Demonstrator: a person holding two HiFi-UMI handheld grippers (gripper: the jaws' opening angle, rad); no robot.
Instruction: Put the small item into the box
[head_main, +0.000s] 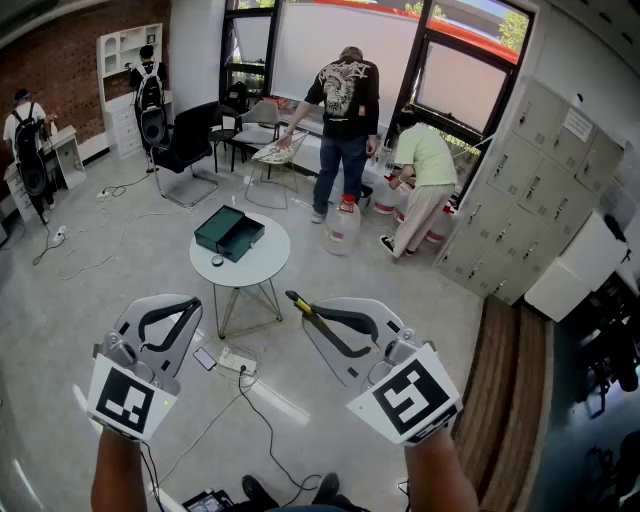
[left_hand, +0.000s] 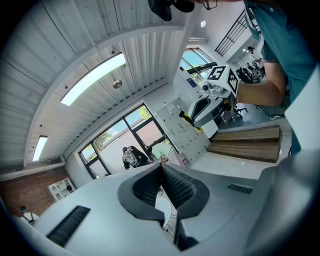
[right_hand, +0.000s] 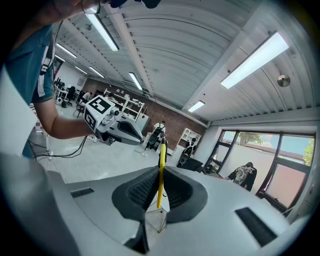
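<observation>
Yellow item (right_hand: 159, 170) pinched, well apart from the box (head_main: 230, 232)
Right gripper view: right tongs (right_hand: 159, 186) clamp it. Left tongs (left_hand: 161, 169) pressed together, empty. Only the head view shows the box on the desk (head_main: 264, 266).

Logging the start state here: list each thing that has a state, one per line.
left gripper: shut, empty
right gripper: shut on yellow stick
green box: open, on round table
small item: on round table, outside green box

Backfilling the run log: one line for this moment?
left gripper: shut, empty | right gripper: shut on yellow stick | green box: open on round table
</observation>
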